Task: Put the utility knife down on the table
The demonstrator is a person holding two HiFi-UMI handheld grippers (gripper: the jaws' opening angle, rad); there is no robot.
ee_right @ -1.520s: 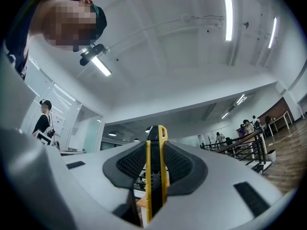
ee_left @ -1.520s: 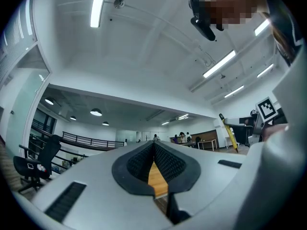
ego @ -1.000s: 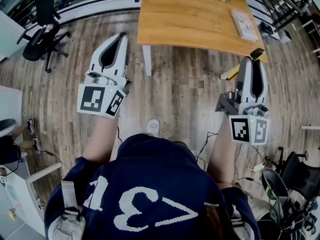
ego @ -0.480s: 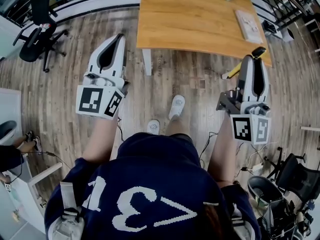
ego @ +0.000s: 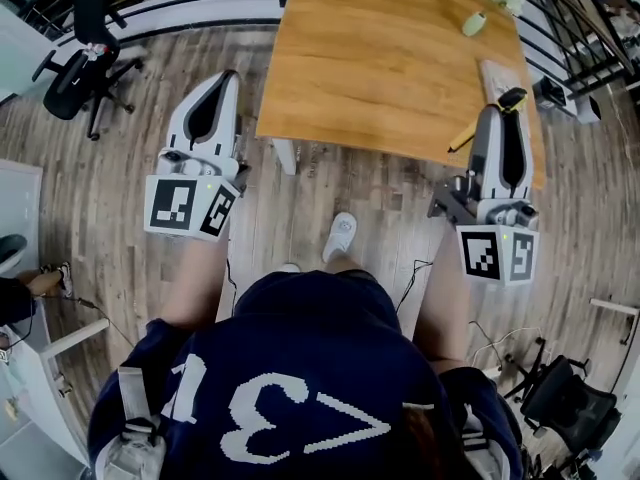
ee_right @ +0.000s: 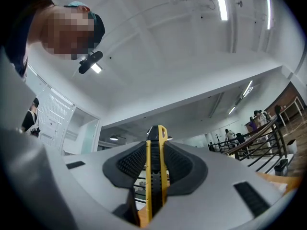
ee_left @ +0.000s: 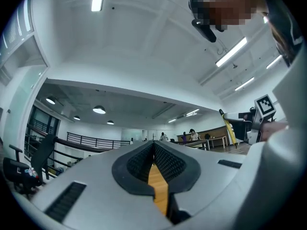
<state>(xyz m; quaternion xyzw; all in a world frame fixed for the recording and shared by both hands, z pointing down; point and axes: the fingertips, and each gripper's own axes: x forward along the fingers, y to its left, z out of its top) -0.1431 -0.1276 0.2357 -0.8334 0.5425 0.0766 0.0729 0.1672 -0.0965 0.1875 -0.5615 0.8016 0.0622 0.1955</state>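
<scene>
My right gripper (ego: 508, 101) is shut on a yellow and black utility knife (ee_right: 155, 171), which stands upright between the pads in the right gripper view. In the head view the utility knife (ego: 462, 138) sticks out at the gripper's tip, over the near right edge of the wooden table (ego: 380, 58). At the left, my left gripper (ego: 222, 80) hangs over the floor beside the table's near left corner. Its jaws are shut with nothing between them; the left gripper (ee_left: 154, 145) shows only a thin slit.
A small green thing (ego: 474, 23) and a flat booklet (ego: 500, 76) lie on the table's right side. A black office chair (ego: 85, 58) stands at the far left. Railings run along the back and the right. The person's foot (ego: 340, 236) is on the wooden floor under the table's edge.
The person has stepped toward the table, which now lies nearer. The right gripper with the knife has come over the table's near right edge. Both grippers stay shut.
</scene>
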